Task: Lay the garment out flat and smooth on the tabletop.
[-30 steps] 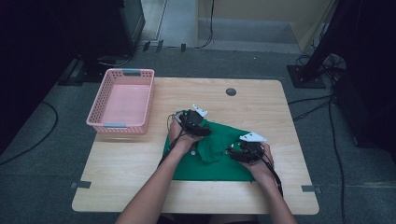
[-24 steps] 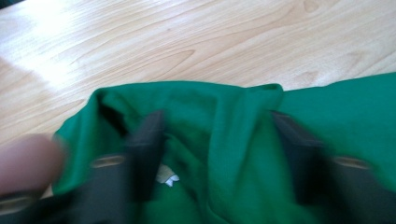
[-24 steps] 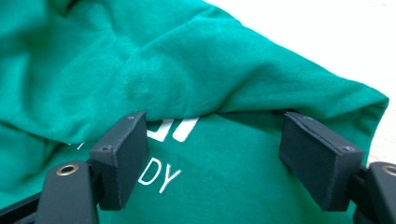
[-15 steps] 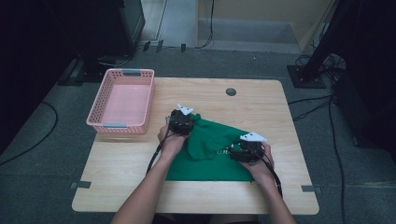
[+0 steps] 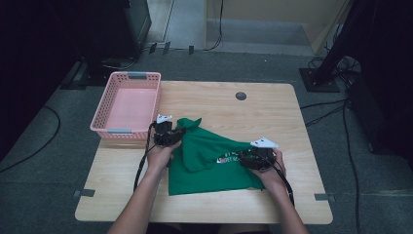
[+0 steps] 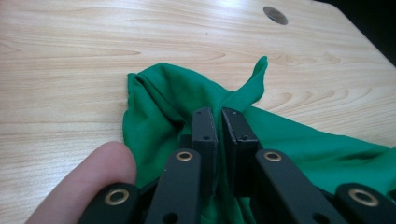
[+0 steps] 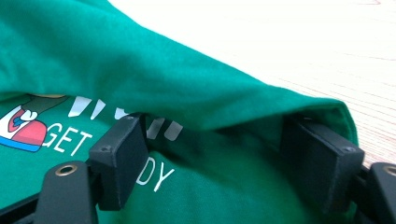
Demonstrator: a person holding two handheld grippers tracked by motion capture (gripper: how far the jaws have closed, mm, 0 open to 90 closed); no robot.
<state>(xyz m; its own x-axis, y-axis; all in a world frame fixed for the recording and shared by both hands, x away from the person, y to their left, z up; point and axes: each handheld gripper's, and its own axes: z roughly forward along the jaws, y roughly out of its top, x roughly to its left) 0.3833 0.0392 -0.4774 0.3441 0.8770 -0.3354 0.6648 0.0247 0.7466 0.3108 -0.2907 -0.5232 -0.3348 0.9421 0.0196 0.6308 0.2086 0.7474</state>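
The left gripper [image 5: 168, 136] clamps its jaws on a bunched fold of the green shirt [image 5: 214, 161], seemingly to fold it, while the right gripper [image 5: 255, 158], jaws spread, straddles the shirt's edge on the table [image 5: 272, 107].

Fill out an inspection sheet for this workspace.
Surface: wooden table, round grommet hole near far edge.
Job's things: green T-shirt with white lettering, partly folded; pink basket at the table's left, overhanging its edge.
Clutter: nothing seen.
Grippers: left gripper shut on shirt fabric; right gripper open, a fold draped over its jaws.
Cables: one trails from each gripper; more on the floor.
Surroundings: grey carpet, dark equipment.
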